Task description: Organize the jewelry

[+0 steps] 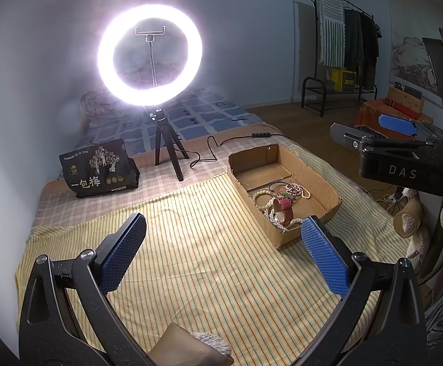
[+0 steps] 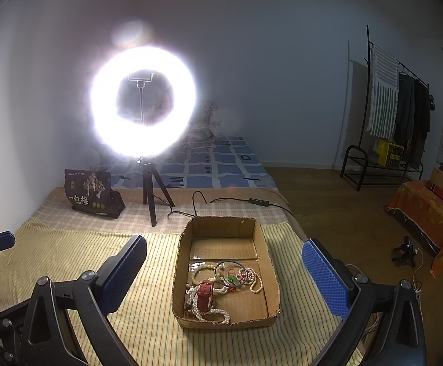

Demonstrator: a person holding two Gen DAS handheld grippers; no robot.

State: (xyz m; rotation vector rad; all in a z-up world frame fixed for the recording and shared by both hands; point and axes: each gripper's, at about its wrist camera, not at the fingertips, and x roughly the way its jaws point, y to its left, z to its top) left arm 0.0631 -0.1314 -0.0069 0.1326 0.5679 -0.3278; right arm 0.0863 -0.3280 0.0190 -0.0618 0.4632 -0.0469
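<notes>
A shallow cardboard box lies on the striped yellow cloth. Inside its near half sits a tangle of jewelry: pearl strands, a red watch strap, pink beads and a dark bangle. My left gripper hovers open over the cloth, left of the box, holding nothing. My right gripper is open and empty, with the box between and beyond its fingers; it also shows at the right of the left wrist view.
A lit ring light on a small tripod stands behind the cloth, its cable trailing toward the box. A black snack bag stands at back left. A clothes rack and wood floor lie right.
</notes>
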